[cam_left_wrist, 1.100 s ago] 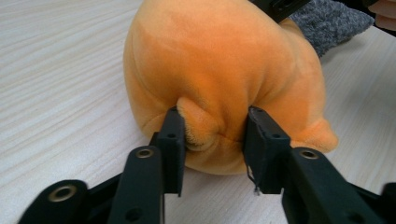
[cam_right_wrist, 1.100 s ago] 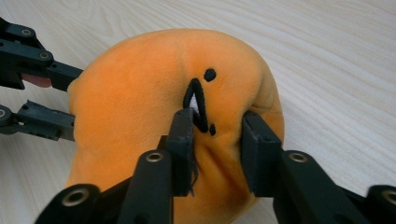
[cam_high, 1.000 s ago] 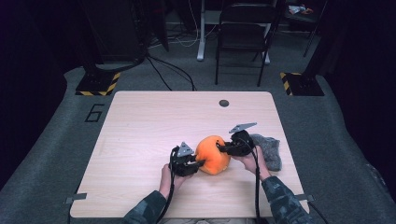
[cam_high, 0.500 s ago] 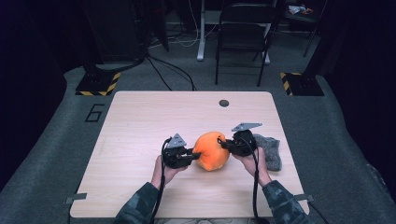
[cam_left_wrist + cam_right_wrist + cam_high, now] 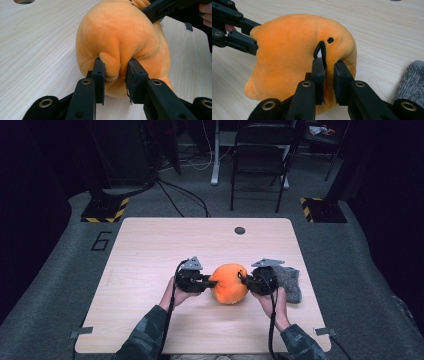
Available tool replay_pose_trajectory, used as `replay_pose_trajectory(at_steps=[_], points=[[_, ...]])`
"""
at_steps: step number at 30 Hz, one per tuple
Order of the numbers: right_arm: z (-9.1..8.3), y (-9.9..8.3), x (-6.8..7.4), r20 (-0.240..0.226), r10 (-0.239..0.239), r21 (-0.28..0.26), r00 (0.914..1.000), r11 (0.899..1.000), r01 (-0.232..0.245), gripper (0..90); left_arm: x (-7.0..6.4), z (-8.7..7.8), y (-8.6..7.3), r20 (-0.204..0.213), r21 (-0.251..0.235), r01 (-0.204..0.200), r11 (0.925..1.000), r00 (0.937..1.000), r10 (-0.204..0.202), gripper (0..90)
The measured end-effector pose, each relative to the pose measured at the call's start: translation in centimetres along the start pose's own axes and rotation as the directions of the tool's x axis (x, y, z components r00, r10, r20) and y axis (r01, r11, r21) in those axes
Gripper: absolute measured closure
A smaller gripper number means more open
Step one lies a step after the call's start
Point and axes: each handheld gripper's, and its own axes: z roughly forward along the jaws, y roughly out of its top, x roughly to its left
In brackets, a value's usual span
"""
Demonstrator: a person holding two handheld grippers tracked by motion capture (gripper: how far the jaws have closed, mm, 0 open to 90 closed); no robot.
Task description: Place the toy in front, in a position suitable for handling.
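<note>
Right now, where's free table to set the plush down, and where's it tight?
Free: the whole left half of the table, from the left gripper out to the left edge, and the far strip up to the round hole. Tight: the right side, where the right gripper and the grey cloth crowd the orange plush near the table edge.

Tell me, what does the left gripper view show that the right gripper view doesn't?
Left gripper view alone: a small orange flap pinched between its jaws, and a round hole in the table. Right gripper view alone: a black dot, a black loop and a grey knitted thing. Both share the orange plush toy on the wooden table.
</note>
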Motion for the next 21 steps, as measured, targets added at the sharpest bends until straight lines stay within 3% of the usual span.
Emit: replay_pose_trajectory(at_steps=[5, 6, 8, 12, 13, 14, 15, 16, 19, 21], points=[[0.8, -0.8, 0.1, 0.015, 0.005, 0.021, 0.9999, 1.000, -0.005, 78.3, 0.8, 1.2, -0.4, 0.003, 0.031, 0.011, 0.9994, 0.9999, -0.011, 69.4], [1.5, -1.5, -0.3, 0.019, 0.028, 0.034, 0.9994, 0.999, -0.028, 74.9, 1.0, 1.5, -0.5, 0.009, 0.023, 0.030, 0.9993, 0.9995, -0.031, 68.2], [1.6, -1.4, -0.6, 0.012, 0.044, 0.027, 0.9989, 0.999, -0.045, 72.4, 0.9, 1.5, -0.4, 0.005, 0.023, 0.026, 0.9994, 0.9997, -0.026, 66.1], [1.6, -1.1, -0.9, 0.007, 0.038, 0.018, 0.9993, 0.999, -0.038, 64.9, 0.9, 1.2, -0.5, -0.009, 0.029, 0.039, 0.9988, 0.9992, -0.038, 55.8], [1.5, -0.8, -1.0, 0.015, 0.046, 0.023, 0.9988, 0.999, -0.046, 49.7, 0.8, 0.9, -0.6, -0.019, 0.023, 0.055, 0.9982, 0.9983, -0.054, 46.4], [1.3, -0.7, -1.2, 0.023, 0.053, 0.017, 0.9984, 0.998, -0.053, 41.9, 0.7, 0.7, -0.6, -0.029, 0.016, 0.062, 0.9980, 0.9977, -0.061, 41.4], [1.3, -0.7, -1.2, 0.023, 0.053, 0.017, 0.9984, 0.998, -0.053, 41.9, 0.7, 0.7, -0.6, -0.029, 0.016, 0.062, 0.9980, 0.9977, -0.061, 32.1], [1.0, -0.4, -1.6, 0.019, 0.065, 0.004, 0.9977, 0.998, -0.065, 31.0, 0.5, 0.2, -0.6, -0.053, -0.002, 0.078, 0.9969, 0.9955, -0.078, 24.4], [0.5, -0.1, -2.0, 0.010, 0.073, -0.017, 0.9973, 0.997, -0.073, 25.4, 0.3, -0.3, -0.6, -0.082, -0.026, 0.099, 0.9947, 0.9915, -0.101, 19.4], [-0.2, 0.3, -2.5, 0.003, 0.054, -0.034, 0.9985, 0.998, -0.054, 20.2, 0.1, -0.7, -0.7, -0.101, -0.045, 0.108, 0.9932, 0.9885, -0.112, 19.2]])
